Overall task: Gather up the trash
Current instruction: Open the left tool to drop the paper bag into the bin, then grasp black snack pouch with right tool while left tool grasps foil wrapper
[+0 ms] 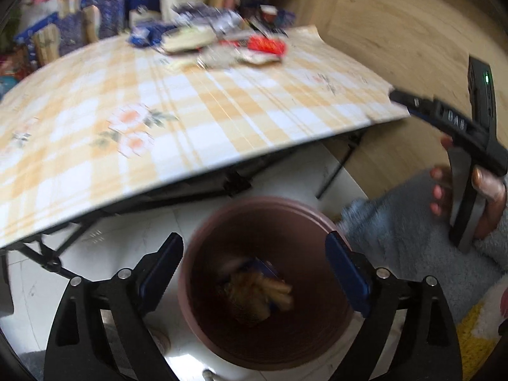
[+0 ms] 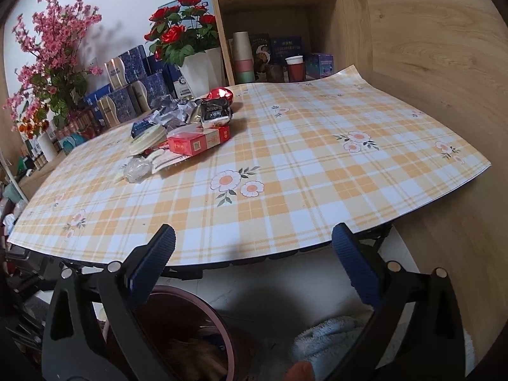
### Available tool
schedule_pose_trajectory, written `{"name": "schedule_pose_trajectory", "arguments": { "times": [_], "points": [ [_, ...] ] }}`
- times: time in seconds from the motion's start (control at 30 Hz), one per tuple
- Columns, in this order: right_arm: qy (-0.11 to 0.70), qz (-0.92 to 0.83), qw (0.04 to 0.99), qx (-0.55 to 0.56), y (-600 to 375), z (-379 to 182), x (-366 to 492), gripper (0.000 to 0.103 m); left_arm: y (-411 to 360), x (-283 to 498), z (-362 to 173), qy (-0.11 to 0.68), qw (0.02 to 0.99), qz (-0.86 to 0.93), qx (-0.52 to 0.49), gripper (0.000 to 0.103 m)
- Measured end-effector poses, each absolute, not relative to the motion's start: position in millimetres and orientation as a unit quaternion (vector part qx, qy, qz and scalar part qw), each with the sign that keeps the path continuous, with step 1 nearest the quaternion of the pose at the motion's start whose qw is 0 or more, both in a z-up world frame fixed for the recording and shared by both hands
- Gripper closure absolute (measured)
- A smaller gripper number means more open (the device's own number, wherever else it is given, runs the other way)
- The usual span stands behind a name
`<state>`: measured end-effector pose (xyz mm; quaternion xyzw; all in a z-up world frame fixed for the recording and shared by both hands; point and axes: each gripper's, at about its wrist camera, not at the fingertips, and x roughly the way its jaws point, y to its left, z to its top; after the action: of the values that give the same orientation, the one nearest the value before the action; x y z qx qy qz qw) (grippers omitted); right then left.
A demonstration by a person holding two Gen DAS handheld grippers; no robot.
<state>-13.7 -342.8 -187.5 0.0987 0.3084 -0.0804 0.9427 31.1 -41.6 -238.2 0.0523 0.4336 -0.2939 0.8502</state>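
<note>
A brown round bin stands on the white floor below the table edge, with a yellowish wrapper lying in it. My left gripper is open and empty, right above the bin's mouth. My right gripper is open and empty, at the table's near edge. The bin's rim shows at the lower left of the right wrist view. A pile of trash sits on the far part of the checked tablecloth: a red carton, crumpled paper, a clear plastic ball and a dark snack packet.
Flower pots and blue boxes stand behind the table. A wooden shelf with cups stands at the back right. A light blue fluffy cloth lies on the floor by the bin. The other handheld gripper is at the right.
</note>
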Motion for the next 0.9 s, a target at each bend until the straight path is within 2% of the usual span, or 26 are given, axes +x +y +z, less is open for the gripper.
{"name": "schedule_pose_trajectory", "arguments": {
  "times": [0.23,0.57,0.77,0.9],
  "points": [
    [0.318,-0.089,0.939,0.096,-343,-190,-12,0.006,-18,33,-218,0.384,0.895,-0.226,0.022,0.009],
    [0.309,-0.049,0.942,0.118,-345,-179,-7,0.006,14,40,-199,0.364,0.915,-0.174,-0.029,0.008],
    [0.344,-0.022,0.935,0.078,-341,-169,33,0.006,27,70,-177,0.376,0.911,-0.161,-0.048,0.008],
    [0.338,0.004,0.939,0.063,-348,-156,81,0.006,33,102,-155,0.371,0.915,-0.145,-0.068,0.008]
  ]
}}
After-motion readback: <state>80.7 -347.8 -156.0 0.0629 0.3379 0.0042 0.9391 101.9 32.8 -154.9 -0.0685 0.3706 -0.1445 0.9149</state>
